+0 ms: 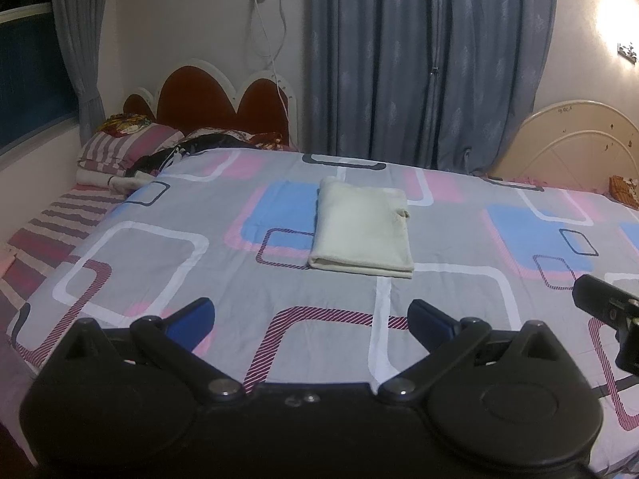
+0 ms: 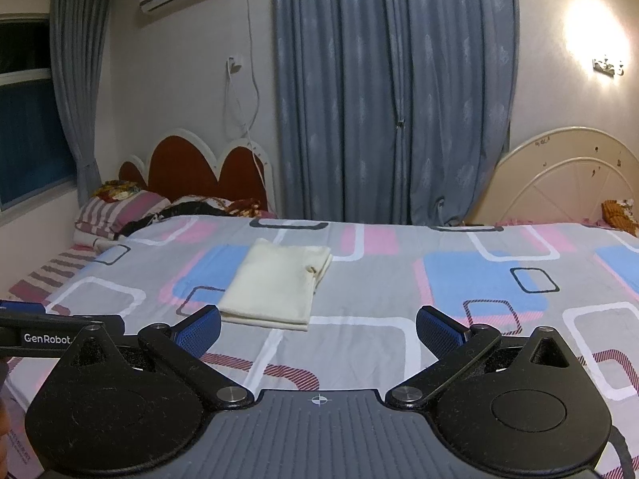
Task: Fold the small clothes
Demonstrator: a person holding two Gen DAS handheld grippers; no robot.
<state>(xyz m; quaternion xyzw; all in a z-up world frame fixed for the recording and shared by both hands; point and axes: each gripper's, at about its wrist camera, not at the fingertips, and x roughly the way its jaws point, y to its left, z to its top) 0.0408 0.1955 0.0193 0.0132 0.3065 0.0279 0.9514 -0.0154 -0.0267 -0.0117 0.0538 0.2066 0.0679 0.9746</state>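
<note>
A cream garment (image 1: 361, 229) lies folded into a neat rectangle on the patterned bedspread (image 1: 239, 279), its folded edge toward me. The right wrist view shows the same cream garment (image 2: 277, 283) left of centre. My left gripper (image 1: 311, 321) hovers open above the bedspread, short of the garment, with nothing between its blue pads. My right gripper (image 2: 318, 329) is also open and empty, held back from the garment's near right corner. The right gripper's body shows at the right edge of the left wrist view, and the left gripper's body at the left edge of the right wrist view.
Striped pillows (image 1: 127, 147) and dark clothing (image 1: 187, 149) pile up at the red headboard (image 1: 223, 103) on the far left. Blue curtains (image 1: 423, 60) hang behind the bed. A cream bed frame (image 1: 575, 139) leans at the far right, with an orange cloth (image 2: 619, 213) beside it.
</note>
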